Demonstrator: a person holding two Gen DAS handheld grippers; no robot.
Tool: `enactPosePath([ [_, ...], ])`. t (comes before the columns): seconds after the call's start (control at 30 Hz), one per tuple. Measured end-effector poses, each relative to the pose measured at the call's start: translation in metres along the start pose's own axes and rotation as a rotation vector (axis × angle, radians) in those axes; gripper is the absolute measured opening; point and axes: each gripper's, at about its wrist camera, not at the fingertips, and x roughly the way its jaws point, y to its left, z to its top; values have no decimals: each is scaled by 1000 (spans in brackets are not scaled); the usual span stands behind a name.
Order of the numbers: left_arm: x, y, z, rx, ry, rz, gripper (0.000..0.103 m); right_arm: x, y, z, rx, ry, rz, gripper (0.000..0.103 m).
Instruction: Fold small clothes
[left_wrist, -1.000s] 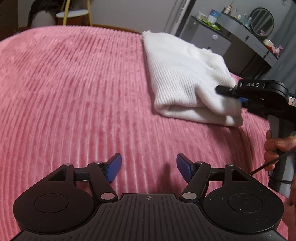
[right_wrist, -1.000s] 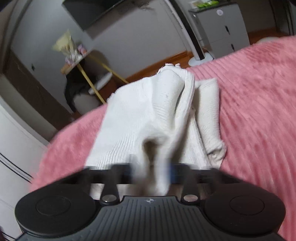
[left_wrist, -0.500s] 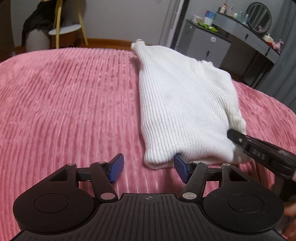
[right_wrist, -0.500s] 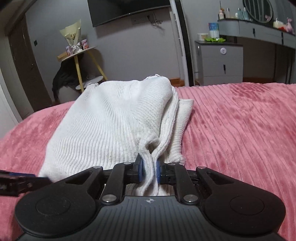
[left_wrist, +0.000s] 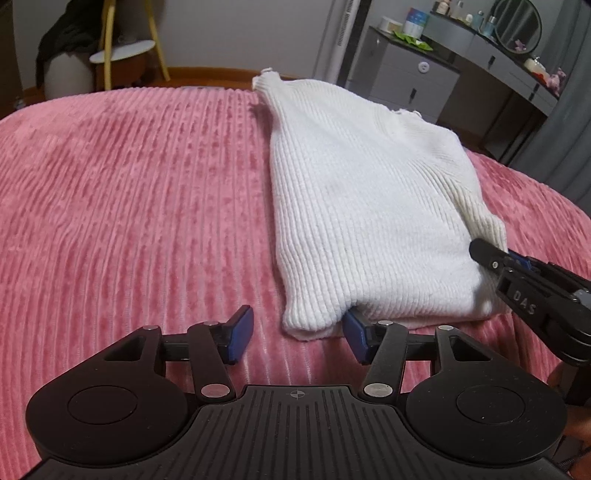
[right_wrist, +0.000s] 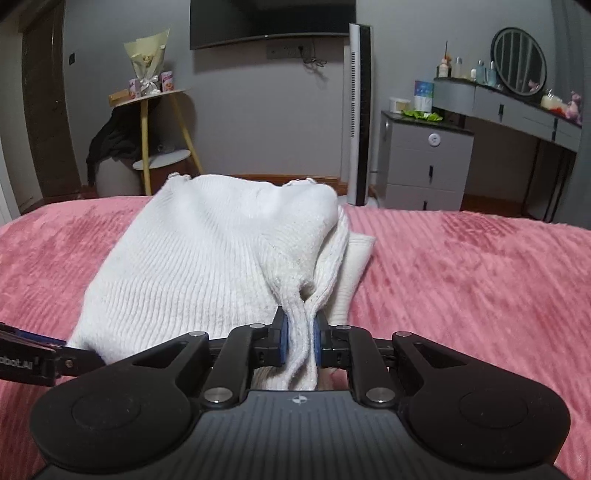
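Left gripper (left_wrist: 297, 332) now nearer, spread astride sweater (left_wrist: 365, 206) corner; right gripper (right_wrist: 298, 341) pinching its edge.

A bedroom: pink bedspread (left_wrist: 129, 192), vanity mirror (right_wrist: 519, 61) (round).

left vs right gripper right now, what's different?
Left gripper is open; right gripper is shut on the sweater's near edge. Left grips nothing: the sweater's near left corner lies between its pads, right pad against the knit. Right has a fold of knit pinched between its pads. Both sit low at the sweater's near edge on the pink bedspread.
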Motion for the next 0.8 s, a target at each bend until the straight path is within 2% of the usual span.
enactPosePath([
  [0.13, 7, 6, -5, -7, 44, 19, 59, 23, -8, -18, -18, 20, -5, 12],
  [0.23, -5, 18, -8, 1, 41, -15, 59, 20, -21, -18, 21, 11, 57, 16],
  [0.3, -17, 30, -8, -5, 32, -27, 62, 12, -31, -12, 62, 31, 94, 33],
  [0.33, -23, 37, -8, -13, 20, -42, 62, 7, -37, -9, 90, 36, 89, 55],
  [0.37, -29, 43, -6, -29, 7, -51, 62, 1, -43, -7, 118, 34, 78, 67],
  [0.43, -37, 52, -2, -63, -18, -70, 65, -11, -54, -3, 188, -5, 100, 67],
  [0.5, -39, 55, 6, -86, -36, -76, 69, -13, -59, 5, 248, -18, 119, 59],
  [0.6, -34, 49, 20, -88, -46, -83, 73, 5, -55, 21, 271, 23, 159, 58],
  [0.73, -17, 39, 39, -90, -47, -102, 78, 31, -50, 41, 299, 26, 177, 58],
  [0.8, -9, 35, 47, -96, -46, -118, 80, 44, -49, 48, 308, 47, 195, 45],
])
